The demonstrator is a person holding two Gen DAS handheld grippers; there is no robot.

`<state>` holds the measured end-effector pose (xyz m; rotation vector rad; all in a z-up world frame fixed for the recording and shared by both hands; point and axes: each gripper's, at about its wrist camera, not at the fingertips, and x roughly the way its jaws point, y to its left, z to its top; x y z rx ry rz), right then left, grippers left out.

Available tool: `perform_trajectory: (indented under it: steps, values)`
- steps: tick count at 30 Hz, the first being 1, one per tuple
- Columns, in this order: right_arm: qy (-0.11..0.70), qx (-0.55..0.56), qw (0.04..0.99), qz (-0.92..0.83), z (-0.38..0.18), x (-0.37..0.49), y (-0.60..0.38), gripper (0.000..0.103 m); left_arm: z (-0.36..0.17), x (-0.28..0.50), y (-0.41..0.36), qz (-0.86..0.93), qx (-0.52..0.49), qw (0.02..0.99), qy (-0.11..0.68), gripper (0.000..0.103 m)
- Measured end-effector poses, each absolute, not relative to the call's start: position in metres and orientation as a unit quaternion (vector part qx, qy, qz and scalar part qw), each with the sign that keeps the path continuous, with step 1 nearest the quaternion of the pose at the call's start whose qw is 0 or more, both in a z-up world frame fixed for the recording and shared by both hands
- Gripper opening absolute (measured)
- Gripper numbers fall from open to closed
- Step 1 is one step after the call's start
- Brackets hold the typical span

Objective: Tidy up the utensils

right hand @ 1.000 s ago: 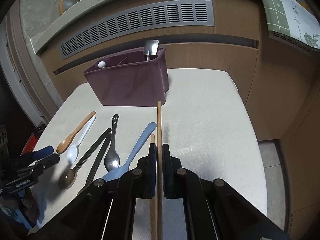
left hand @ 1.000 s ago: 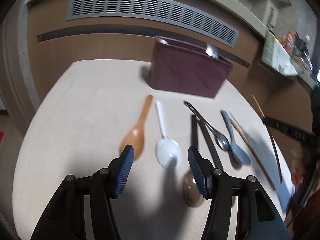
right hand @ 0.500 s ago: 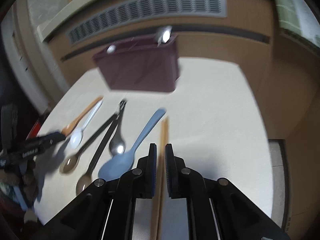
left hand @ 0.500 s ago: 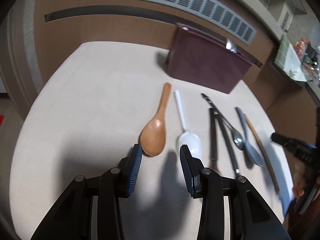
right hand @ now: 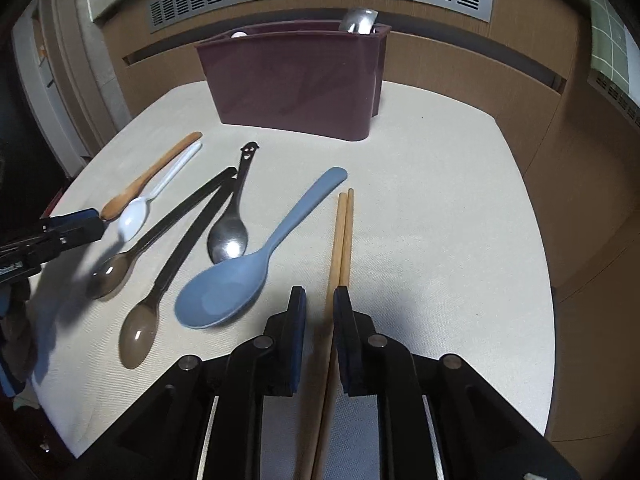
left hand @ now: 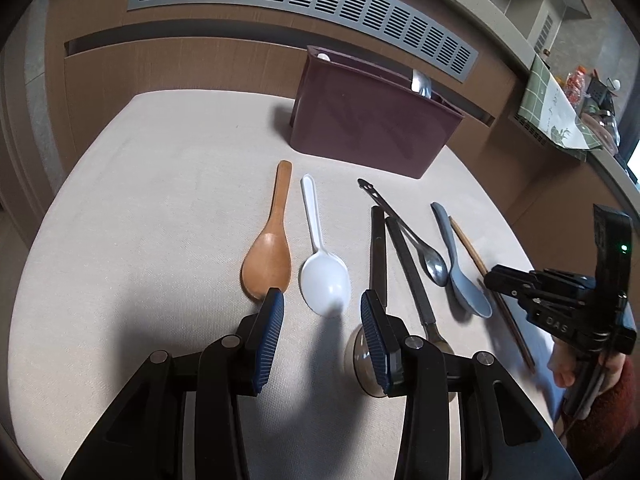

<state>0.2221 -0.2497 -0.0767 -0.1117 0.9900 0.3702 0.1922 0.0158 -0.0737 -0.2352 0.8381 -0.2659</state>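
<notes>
The right gripper (right hand: 320, 304) points steeply down at the table (right hand: 440, 208) with its jaws opening; the pair of wooden chopsticks (right hand: 340, 240) lies flat on the cloth and runs back between the two fingers, with a sliver of gap on either side, so the pads no longer press on it. Just left of the chopsticks lies the blue spoon (right hand: 240, 276), bowl toward the camera, its handle angled up toward the chopstick tips. Further left come a metal spoon (right hand: 230, 232) with a smiling face cut in its handle, then two dark translucent spoons (right hand: 160, 256) whose handles meet near the top, then a white plastic spoon (right hand: 140, 212) and a wooden spoon (right hand: 132, 196) side by side. The left gripper (left hand: 320, 312) hangs over the near end of this row with its jaws released and nothing between them; past its blue-ribbed pads (left hand: 272, 320) sit the bowl of the wooden spoon and the bowl of the white spoon, and the right-hand pad covers part of a dark spoon's bowl. Behind all the utensils, at the far edge of the table, stands the maroon utensil holder (right hand: 296, 80), upright, with a metal utensil (right hand: 358, 22) poking out of its right end and a small white tip (right hand: 239, 34) showing at its left end. A hand in a red sleeve (left hand: 600, 400) carries the right gripper at the edge of the left wrist view
</notes>
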Motion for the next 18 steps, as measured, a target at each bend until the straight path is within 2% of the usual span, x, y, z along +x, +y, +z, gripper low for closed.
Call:
perform_trajectory:
  steps: [10, 14, 18]
  values:
    - [0.485, -0.047, 0.855, 0.180, -0.085, 0.243, -0.238, 0.012, -0.071, 0.189, 0.005, -0.146, -0.111, 0.896, 0.405, 0.041]
    - [0.484, -0.047, 0.854, 0.185, -0.084, 0.243, -0.242, 0.005, -0.071, 0.188, -0.005, -0.161, -0.112, 0.892, 0.407, 0.041]
    - [0.474, -0.047, 0.864, 0.161, -0.077, 0.233, -0.253, 0.004, -0.066, 0.185, -0.035, -0.202, -0.090, 0.887, 0.405, 0.042]
